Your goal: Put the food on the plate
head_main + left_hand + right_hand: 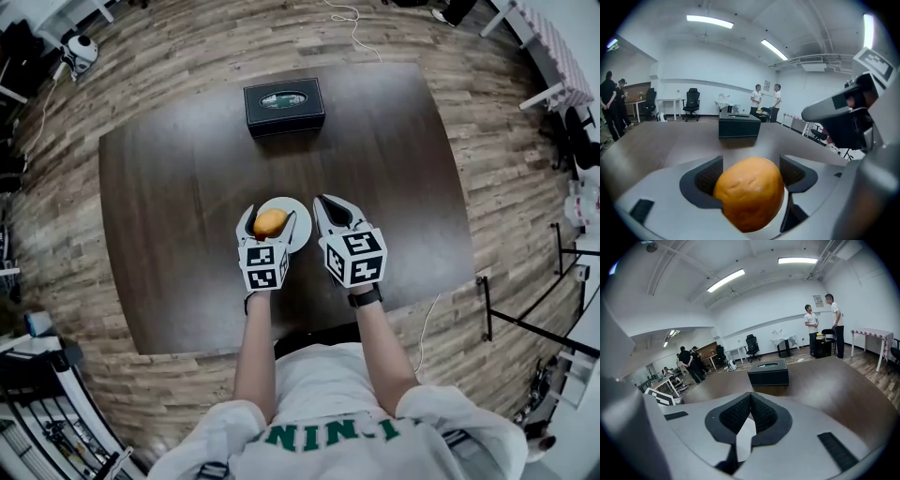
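The food, a round orange bun, sits between the jaws of my left gripper, whose pads press on both its sides. It is held over the left part of a small white plate near the middle of the dark brown table. Whether the bun touches the plate I cannot tell. My right gripper is shut with nothing in it, just right of the plate; a strip of the white plate shows below its closed pads.
A black box with an oval opening on top stands at the table's far edge. Wooden floor surrounds the table. Several people, chairs and desks are far off in the room.
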Motion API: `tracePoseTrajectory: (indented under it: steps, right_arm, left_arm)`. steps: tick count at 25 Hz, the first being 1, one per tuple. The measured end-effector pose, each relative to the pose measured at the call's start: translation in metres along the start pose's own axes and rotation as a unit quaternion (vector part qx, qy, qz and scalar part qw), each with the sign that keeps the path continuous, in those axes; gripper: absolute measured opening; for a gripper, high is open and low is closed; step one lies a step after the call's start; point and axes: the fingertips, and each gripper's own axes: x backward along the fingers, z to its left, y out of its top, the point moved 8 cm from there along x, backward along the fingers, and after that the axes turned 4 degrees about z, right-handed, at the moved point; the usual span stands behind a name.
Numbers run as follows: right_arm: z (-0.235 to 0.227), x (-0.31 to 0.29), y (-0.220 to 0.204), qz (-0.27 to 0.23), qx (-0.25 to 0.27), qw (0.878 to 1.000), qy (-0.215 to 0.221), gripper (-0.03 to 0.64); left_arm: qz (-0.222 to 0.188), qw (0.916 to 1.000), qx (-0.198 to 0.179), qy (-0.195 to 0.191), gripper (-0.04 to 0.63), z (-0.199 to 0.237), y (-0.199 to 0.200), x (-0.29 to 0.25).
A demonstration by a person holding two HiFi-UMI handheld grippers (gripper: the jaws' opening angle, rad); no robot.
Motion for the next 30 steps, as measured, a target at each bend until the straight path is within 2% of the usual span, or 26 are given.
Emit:
tracePoseTrajectory:
  steps: [5, 15, 19, 22, 30]
  right_arm:
    - [-0.011, -0.008, -0.015, 0.011, -0.009, 1.000, 0.001, 0.015]
    - [-0.023, -0.004, -0.018, 0.001, -0.019, 1.000, -0.004, 0.015]
    - [-0.023, 0.001, -0.019, -0.004, -0.022, 1.000, -0.007, 0.015]
    - [-0.020, 0.005, -0.019, -0.008, -0.022, 1.000, -0.008, 0.015]
    - [-0.010, 0.029, -0.014, -0.032, -0.020, 0.999, -0.012, 0.015]
  left_arm:
    - [0.011, 0.9994, -0.033, 0.000, 0.387, -0.009, -0.017, -0.023]
    - [0.045, 0.9981, -0.042, -0.001, 0.387, -0.014, -0.045, -0.046]
    - [0.061, 0.9973, -0.039, -0.014, 0.442, -0.018, -0.047, -0.045]
    - [0.051, 0.9983, -0.025, -0.016, 0.459, -0.016, -0.044, -0.040]
    - [0.024, 0.9993, -0.021, -0.020, 0.465, -0.015, -0.037, -0.013]
